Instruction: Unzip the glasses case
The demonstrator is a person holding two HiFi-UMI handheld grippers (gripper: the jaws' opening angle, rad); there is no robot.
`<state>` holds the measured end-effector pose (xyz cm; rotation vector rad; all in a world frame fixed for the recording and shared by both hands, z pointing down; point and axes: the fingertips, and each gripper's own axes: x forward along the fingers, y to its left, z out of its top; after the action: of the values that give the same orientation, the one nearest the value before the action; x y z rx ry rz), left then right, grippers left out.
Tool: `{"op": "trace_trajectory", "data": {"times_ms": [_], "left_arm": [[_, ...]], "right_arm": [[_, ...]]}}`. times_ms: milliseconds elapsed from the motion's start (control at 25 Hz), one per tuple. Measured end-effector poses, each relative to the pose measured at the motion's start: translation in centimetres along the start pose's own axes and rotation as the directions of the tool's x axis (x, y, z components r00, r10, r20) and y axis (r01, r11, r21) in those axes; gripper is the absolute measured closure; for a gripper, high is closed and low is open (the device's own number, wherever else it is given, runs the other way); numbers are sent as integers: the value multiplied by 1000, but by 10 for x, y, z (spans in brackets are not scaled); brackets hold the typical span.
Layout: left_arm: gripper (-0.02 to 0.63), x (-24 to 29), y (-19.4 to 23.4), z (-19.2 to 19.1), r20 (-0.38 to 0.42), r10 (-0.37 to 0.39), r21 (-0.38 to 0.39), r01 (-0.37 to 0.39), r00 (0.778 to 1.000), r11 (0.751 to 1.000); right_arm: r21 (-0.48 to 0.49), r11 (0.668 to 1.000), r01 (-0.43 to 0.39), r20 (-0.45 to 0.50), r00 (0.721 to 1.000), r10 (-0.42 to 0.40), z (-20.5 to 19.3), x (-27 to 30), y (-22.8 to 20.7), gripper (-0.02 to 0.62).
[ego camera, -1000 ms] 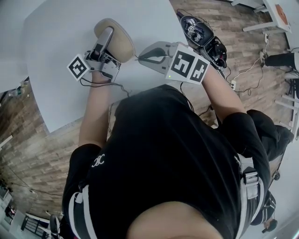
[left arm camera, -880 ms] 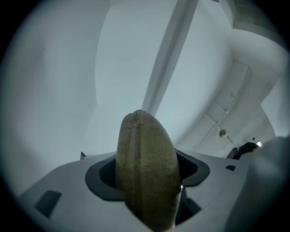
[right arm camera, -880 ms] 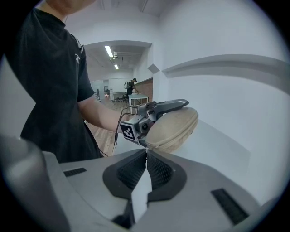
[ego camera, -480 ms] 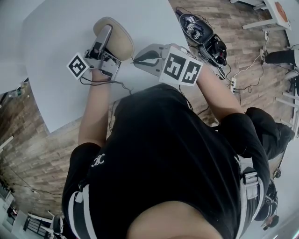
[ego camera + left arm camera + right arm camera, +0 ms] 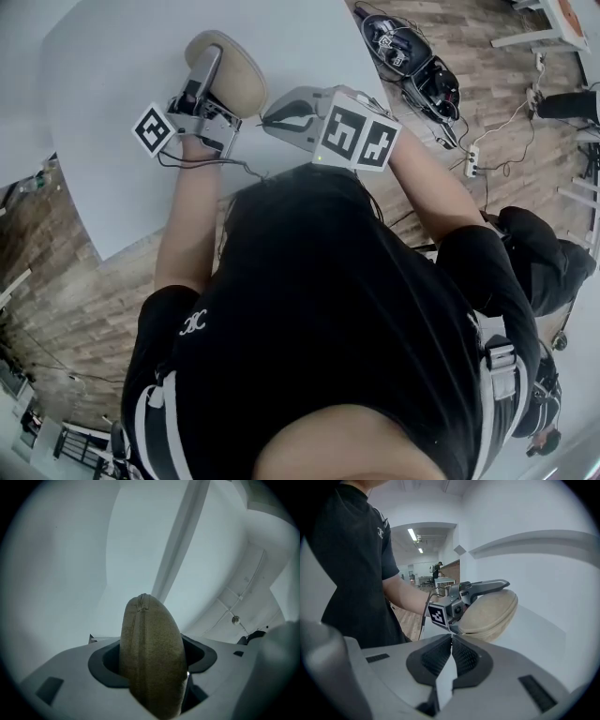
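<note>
Left gripper view: left tongs (image 5: 152, 654) wide on glasses case (image 5: 147, 620), right tongs (image 5: 451, 637) together.

Right gripper (image 5: 451, 635): jaws pressed together, tips just before tan glasses case (image 5: 493, 613) | left gripper (image 5: 485, 589) clamps the case | white table (image 5: 548, 634) behind | black-shirted person (image 5: 349, 555) at left

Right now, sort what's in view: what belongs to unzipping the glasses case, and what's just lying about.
Job in hand:
- glasses case
- left gripper, clamped on it
- right gripper, shut, tips near the case's edge

Lying about:
- white table
- black gear and cables on the floor
- power strip
</note>
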<state>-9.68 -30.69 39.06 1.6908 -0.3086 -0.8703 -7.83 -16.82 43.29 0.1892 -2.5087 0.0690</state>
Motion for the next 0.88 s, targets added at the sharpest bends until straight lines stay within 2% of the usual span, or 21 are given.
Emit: {"op": "trace_trajectory", "data": {"times_ms": [280, 640, 880], "left_arm": [[287, -7, 4, 5, 29, 13, 15, -13, 999, 1000], [287, -19, 4, 12, 73, 18, 30, -20, 997, 999], [287, -79, -27, 45, 95, 10, 29, -13, 995, 999]], "right_arm": [[-17, 1000, -14, 24, 1000, 15, 1, 16, 6, 575], [-152, 988, 12, 19, 1000, -9, 7, 34, 11, 575], [-257, 966, 16, -7, 1000, -18, 51, 90, 45, 577]]}}
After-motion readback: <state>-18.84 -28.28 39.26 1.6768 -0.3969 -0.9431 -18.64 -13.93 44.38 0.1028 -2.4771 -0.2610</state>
